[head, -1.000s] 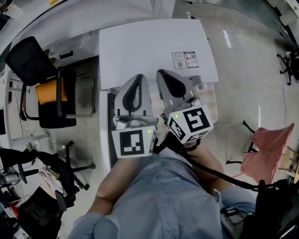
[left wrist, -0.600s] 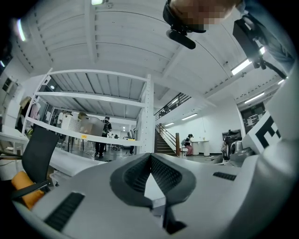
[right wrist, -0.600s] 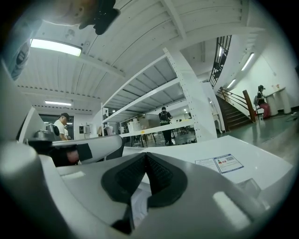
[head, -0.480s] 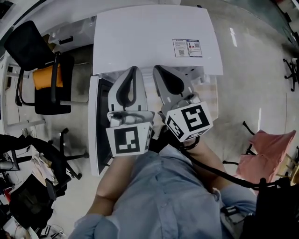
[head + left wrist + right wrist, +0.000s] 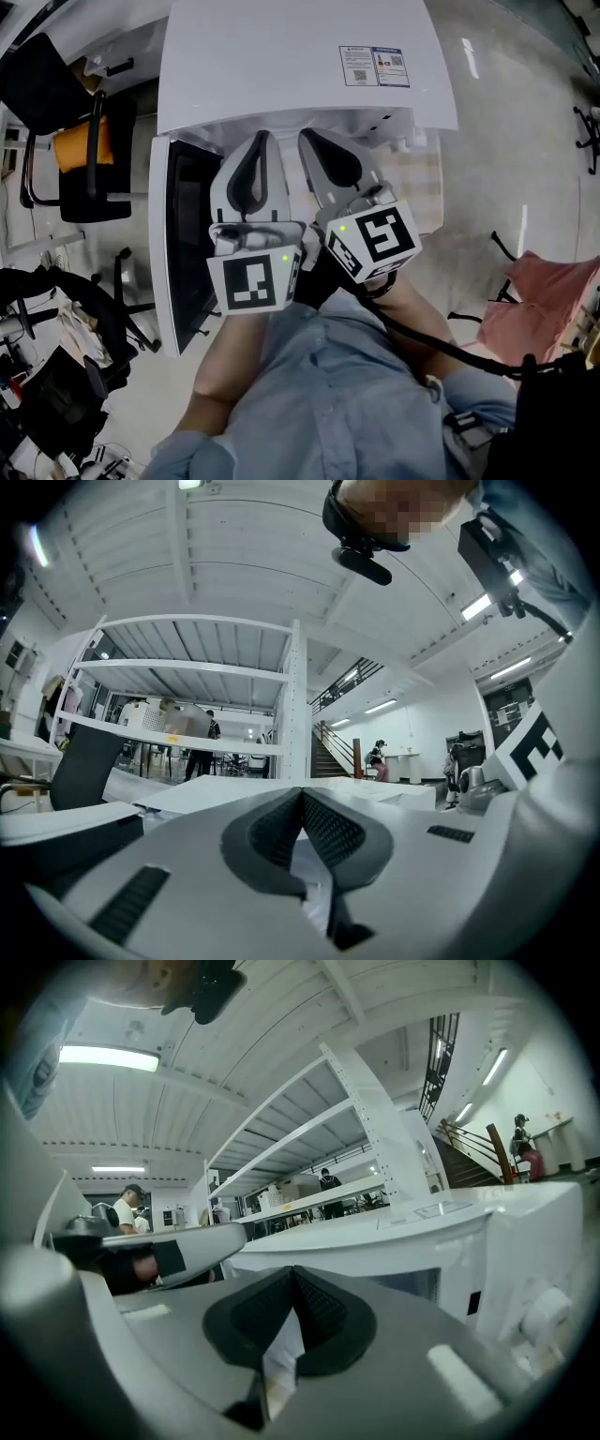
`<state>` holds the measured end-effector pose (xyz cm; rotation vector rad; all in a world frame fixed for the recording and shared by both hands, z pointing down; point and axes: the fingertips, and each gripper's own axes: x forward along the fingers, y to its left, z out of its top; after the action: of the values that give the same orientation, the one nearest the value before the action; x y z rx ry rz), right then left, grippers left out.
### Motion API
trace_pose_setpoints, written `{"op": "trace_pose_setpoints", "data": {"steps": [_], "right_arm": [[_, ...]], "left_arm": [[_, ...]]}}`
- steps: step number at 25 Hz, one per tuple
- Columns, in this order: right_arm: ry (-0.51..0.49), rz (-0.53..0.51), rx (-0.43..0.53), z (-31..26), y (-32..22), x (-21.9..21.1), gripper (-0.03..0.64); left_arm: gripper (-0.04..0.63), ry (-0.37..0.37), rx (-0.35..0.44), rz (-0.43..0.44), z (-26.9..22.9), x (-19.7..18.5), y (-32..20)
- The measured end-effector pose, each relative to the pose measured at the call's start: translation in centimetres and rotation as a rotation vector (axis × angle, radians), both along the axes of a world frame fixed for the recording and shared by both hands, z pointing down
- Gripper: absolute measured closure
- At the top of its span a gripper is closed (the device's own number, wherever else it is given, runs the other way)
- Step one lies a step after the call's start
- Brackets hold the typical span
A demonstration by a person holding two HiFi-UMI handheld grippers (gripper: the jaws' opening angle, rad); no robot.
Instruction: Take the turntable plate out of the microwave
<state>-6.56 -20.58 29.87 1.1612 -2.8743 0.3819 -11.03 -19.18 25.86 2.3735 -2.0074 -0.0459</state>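
I hold left tool [image 5: 260,139], right tool [image 5: 306,136] side by side before microwave [image 5: 281,56]; door [image 5: 173,244] swung open leftward. Both tools' jaws together, empty.

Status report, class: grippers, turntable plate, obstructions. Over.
Left gripper, right gripper: jaws shut, empty. Microwave door open; turntable plate not in view. No obstruction seen.

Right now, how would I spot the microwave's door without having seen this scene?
Find the big white microwave filling the top of the head view. Its door stands open at the front left corner. It alone is a white frame around a dark window.
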Motion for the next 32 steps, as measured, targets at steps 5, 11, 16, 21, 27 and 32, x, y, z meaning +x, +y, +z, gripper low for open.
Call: {"op": "trace_pose_setpoints", "data": {"steps": [5, 11, 16, 21, 27, 32], "right_arm": [[0.005, 0.012, -0.030, 3.2, -0.4, 0.5, 0.615], [0.009, -0.002, -0.062, 7.3, -0.8, 0.2, 0.615], [0.007, -0.002, -0.087, 11.0, -1.1, -0.4, 0.615], [0.007, -0.004, -0.106, 14.5, -1.4, -0.9, 0.615], [-0.027, 0.027, -0.258, 16.9, -1.0, -1.1, 0.615], [-0.134, 0.056, -0.411, 17.6, -0.7, -1.1, 0.615]], "left_arm": [[0.588, -0.004, 0.014, -0.024, 2.1, -0.4, -0.7], [0.588, -0.014, 0.019, -0.028, 5.3, -0.5, -1.7], [0.588, -0.022, 0.017, -0.035, 8.2, -1.0, -2.4], [0.588, -0.025, 0.012, -0.023, 11.0, -1.0, -2.9], [0.588, -0.029, -0.011, -0.026, 11.1, -1.5, -2.9], [0.588, -0.010, -0.050, -0.014, 10.8, -1.7, -2.8]]}}
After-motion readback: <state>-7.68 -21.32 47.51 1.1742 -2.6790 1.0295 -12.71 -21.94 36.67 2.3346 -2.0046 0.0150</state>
